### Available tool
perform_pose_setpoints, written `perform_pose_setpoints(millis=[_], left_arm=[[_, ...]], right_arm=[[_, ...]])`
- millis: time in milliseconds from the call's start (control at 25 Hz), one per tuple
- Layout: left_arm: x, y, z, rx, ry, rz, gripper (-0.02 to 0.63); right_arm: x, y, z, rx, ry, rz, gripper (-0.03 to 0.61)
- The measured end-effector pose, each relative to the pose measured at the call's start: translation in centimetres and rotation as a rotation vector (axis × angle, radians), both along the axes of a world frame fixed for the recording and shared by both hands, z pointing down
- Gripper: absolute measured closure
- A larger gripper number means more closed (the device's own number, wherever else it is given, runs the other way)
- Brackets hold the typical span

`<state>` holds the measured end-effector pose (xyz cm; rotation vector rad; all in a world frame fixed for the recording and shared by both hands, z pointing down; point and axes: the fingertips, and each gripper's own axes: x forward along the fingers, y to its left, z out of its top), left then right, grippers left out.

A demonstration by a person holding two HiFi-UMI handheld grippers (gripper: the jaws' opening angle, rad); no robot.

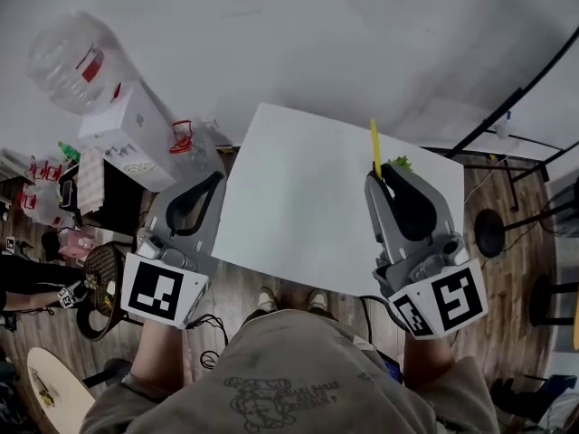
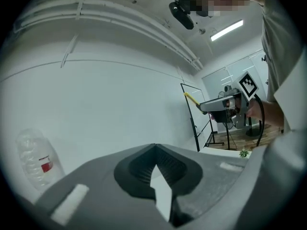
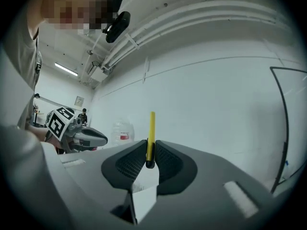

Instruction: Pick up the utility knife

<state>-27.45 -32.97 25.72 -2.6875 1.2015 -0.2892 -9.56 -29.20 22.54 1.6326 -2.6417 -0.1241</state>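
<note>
The white rectangular tabletop (image 1: 298, 197) fills the middle of the head view, in front of a plain pale wall. Its near corners are covered by the two grippers, and the person's grey-shirted torso (image 1: 289, 378) cuts off the floor below. On the far left stands a large clear plastic water bottle with a red label (image 1: 72, 61), blurred at its edges; the clutter on the floor beneath it is too dim to sort out.

The left gripper (image 1: 217, 174) is held at the table's left edge, its grey jaws pressed together at the tips with nothing between them.

The right gripper (image 1: 378, 177), over the table's right side, pinches the slim yellow utility knife (image 1: 374, 147). The knife stands up past the jaw tips; its lower end is buried between the ribbed pads, and no blade can be made out.

A small green plant (image 1: 399, 163) peeks out just right of the knife, mostly hidden by the gripper.
</note>
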Motion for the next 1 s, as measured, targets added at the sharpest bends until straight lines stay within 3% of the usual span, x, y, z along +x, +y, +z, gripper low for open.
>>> perform_pose_setpoints(millis=[200, 320, 600, 1000], left_arm=[[1.5, 1.1, -0.2, 0.027, 0.015, 0.063, 0.613], [2.5, 1.4, 0.8, 0.023, -0.014, 0.087, 0.613], [2.1, 1.2, 6.2, -0.125, -0.025, 0.039, 0.613], [2.0, 1.6, 6.2, -0.12, -0.036, 0.03, 0.613]], right_arm=[[1.5, 1.5, 0.8, -0.009, -0.016, 0.0, 0.494], [1.7, 2.0, 2.2, -0.043, -0.009, -0.006, 0.494], [1.0, 3.1, 6.6, -0.152, -0.004, -0.009, 0.494], [1.0, 3.8, 7.4, -0.173, -0.018, -0.008, 0.494]])
